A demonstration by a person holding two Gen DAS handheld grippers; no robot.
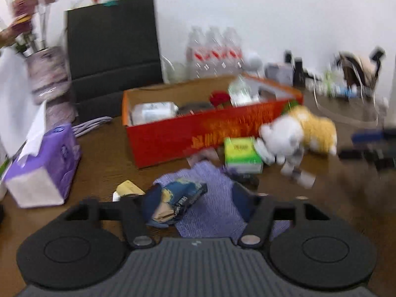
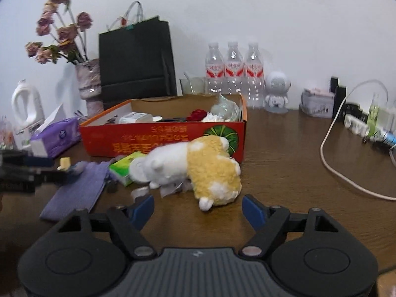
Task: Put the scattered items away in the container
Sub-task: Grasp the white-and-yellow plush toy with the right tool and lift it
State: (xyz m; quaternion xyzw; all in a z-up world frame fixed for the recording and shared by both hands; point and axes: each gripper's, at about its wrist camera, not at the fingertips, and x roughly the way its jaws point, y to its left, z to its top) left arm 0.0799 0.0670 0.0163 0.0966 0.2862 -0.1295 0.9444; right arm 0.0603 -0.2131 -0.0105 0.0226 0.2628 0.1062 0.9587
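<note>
Roughly: left gripper [image 1: 195, 205] sits low over the purple cloth [image 1: 212, 208], jaws partly drawn in around a crumpled blue-and-tan packet [image 1: 173, 203]. The left blue pad looks pressed against the packet; the right pad is mostly hidden behind its own finger link, and the whole left wrist view is motion-smeared, so can't tell if it's actually pinching. A pale yellow scrap [image 1: 130, 188] pokes out just left of the packet, half covered by the finger.

Right gripper [image 2: 198, 209] jaws spread wide, nothing between the pads. The plush toy [image 2: 195, 168], white and yellow, lies on its side on the brown table [image 2: 284, 173] just ahead of the fingertips, not touched. It partly covers a green box [image 2: 122, 169] and some small white bits underneath that I can't identify.

Container: red cardboard box [image 2: 163, 141], open top, directly behind the plush. Already in it: a white pack, a red flower, a clear crumpled bag; the rest is hidden by the near wall.

Left of the box: purple tissue pack [image 2: 58, 137], vase of dried flowers [image 2: 90, 84], black paper bag [image 2: 136, 59], white jug [image 2: 27, 106] cut by the fisheye edge. Behind: three water bottles [image 2: 234, 66], white robot figure [image 2: 276, 91]. Far right: white cable [image 2: 329, 133] and a clutter of small items, too small to name. The left gripper shows at the left edge of the right wrist view, blurred.
</note>
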